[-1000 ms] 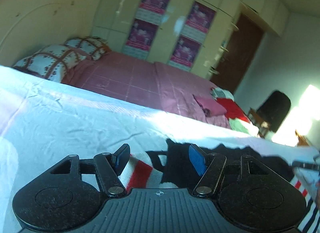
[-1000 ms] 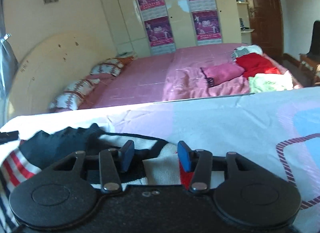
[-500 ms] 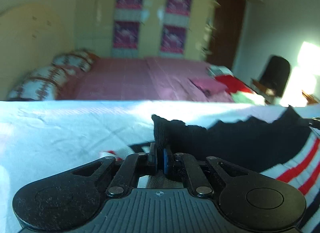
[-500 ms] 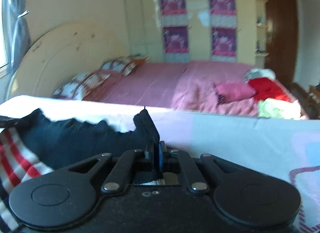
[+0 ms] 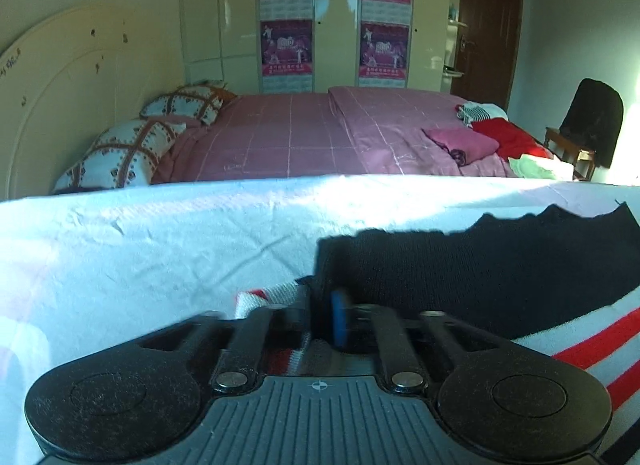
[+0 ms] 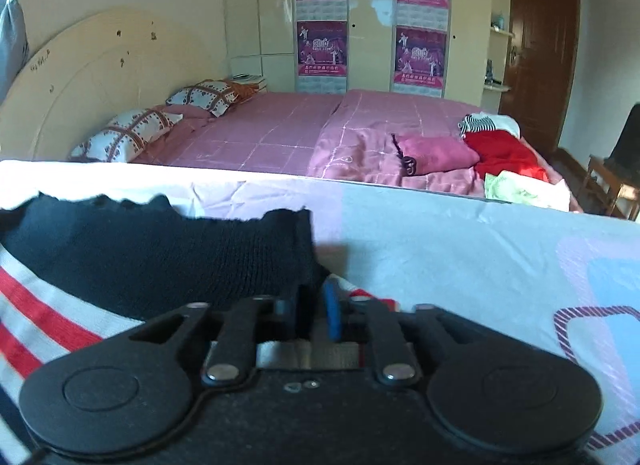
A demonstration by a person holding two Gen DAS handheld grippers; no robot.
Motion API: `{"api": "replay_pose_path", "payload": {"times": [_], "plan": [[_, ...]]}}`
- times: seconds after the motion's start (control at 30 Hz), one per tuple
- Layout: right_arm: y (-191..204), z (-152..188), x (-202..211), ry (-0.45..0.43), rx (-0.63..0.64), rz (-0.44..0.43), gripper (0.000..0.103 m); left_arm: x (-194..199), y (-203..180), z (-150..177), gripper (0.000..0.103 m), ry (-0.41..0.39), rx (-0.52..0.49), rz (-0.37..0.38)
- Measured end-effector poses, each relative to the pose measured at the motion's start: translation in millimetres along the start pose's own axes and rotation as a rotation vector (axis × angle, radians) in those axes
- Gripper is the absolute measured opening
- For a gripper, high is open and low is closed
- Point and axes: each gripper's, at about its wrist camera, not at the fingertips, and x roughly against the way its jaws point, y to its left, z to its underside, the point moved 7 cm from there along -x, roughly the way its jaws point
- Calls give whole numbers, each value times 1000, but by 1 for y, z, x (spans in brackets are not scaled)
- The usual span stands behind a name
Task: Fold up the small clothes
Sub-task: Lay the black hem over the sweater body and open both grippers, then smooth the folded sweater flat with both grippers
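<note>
A small knitted garment [image 5: 480, 265] with a black band and red and white stripes lies on the white sheet [image 5: 140, 249]. It also shows in the right wrist view [image 6: 160, 257]. My left gripper [image 5: 324, 317] has its jaws slightly apart around the left corner of the black band. My right gripper [image 6: 314, 313] has its jaws slightly apart around the right corner of the band. The band lies spread flat between the two grippers, folded over the striped part.
The sheet covers the work surface; its right part carries a pink and blue pattern [image 6: 592, 289]. Beyond its far edge stands a pink bed [image 5: 304, 133] with pillows [image 5: 120, 153] and a pile of clothes [image 6: 496, 149]. A chair [image 5: 592, 125] stands at the right.
Both grippers closed on the black band's corners, carried it forward and down onto the sheet, and now their jaws have parted slightly. The band lies flatter than half a second ago.
</note>
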Motion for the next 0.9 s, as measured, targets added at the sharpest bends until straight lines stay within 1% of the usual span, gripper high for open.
{"api": "replay_pose_path", "payload": {"times": [0.03,0.07,0.1,0.13,0.2,0.23,0.27,0.3,0.33,0.37,0.4,0.43,0.5,0.57,0.6,0.63,0.73,0.8,0.83,0.87,0.9], "plan": [[-3,-2,10,-21,-19,-21,56,11,2,-5,61,-45,-4,-4],[-6,-3,21,-56,-29,-29,63,27,3,-9,78,-115,-17,-22],[-6,-4,36,-97,-14,-24,61,41,3,-14,80,-160,-23,-35],[-1,-4,46,-115,15,-28,52,51,0,-18,80,-173,-19,-11],[16,-7,56,-107,40,-56,41,67,-19,-25,80,-187,0,84],[30,-9,54,-90,50,-75,37,69,-37,-27,80,-182,-19,135],[47,-11,49,-68,63,-94,35,67,-60,-27,80,-154,-48,185],[66,-13,42,-50,69,-124,32,64,-81,-25,80,-131,-72,221],[82,-13,35,-37,67,-153,33,61,-102,-20,80,-111,-98,249],[96,-13,27,-12,71,-167,33,55,-120,-15,80,-85,-119,267],[108,-12,17,14,92,-160,33,52,-135,-9,80,-69,-132,283],[117,-11,11,16,111,-153,34,47,-144,-5,80,-62,-140,288],[123,-12,2,8,123,-142,34,33,-148,0,80,-28,-119,258],[122,-9,-10,44,115,-144,35,16,-137,7,80,42,-56,229],[121,-5,-15,66,116,-155,36,9,-132,13,80,65,-41,238],[121,-2,-17,81,128,-163,36,10,-130,14,80,53,-46,236],[120,2,-10,92,207,-147,35,20,-123,19,80,37,-86,192],[100,6,-2,88,216,-94,35,29,-104,22,80,29,-105,138],[86,8,2,85,214,-46,34,32,-89,24,80,30,-100,109],[70,9,7,78,207,-18,34,37,-72,28,80,25,-100,88],[53,10,14,71,204,15,34,42,-58,31,80,23,-119,58]]}}
